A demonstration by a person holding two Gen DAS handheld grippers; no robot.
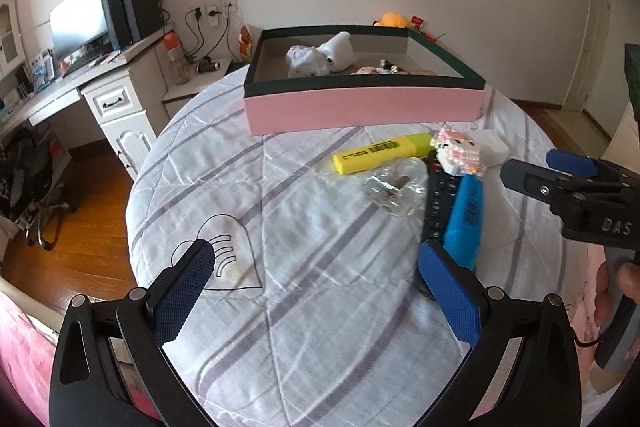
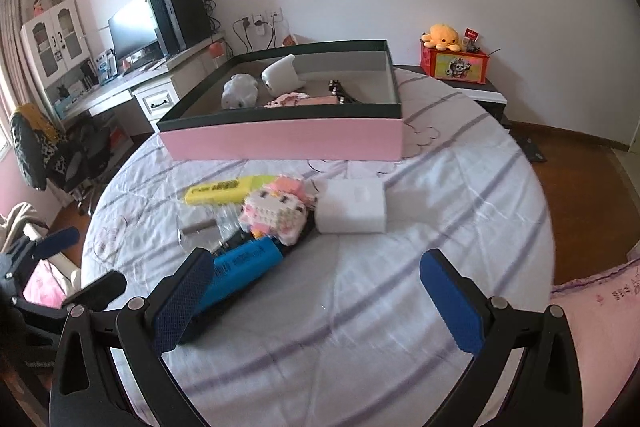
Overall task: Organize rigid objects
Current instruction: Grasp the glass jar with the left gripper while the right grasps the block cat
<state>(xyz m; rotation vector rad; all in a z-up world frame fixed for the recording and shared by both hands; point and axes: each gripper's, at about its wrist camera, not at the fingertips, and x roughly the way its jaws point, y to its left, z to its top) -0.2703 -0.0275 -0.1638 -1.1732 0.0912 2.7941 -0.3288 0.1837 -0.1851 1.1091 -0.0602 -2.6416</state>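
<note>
On the striped bedspread lies a cluster: a yellow highlighter (image 1: 380,151) (image 2: 224,189), a blue highlighter (image 1: 466,217) (image 2: 244,269), a black remote (image 1: 438,203), a pink-and-white brick figure (image 1: 458,151) (image 2: 276,213), a white box (image 1: 494,145) (image 2: 354,205) and a clear plastic piece (image 1: 396,189) (image 2: 200,227). A pink tray with a dark rim (image 1: 360,105) (image 2: 288,139) holds a white plush and small items. My left gripper (image 1: 316,281) is open and empty, left of the cluster. My right gripper (image 2: 316,293) is open and empty, just before the cluster.
A white desk (image 1: 100,87) with a monitor (image 1: 78,21) stands at the left, with a chair (image 2: 36,147) beside it. A red box with a yellow plush (image 2: 454,61) sits on a low cabinet at the back right. Wooden floor surrounds the bed.
</note>
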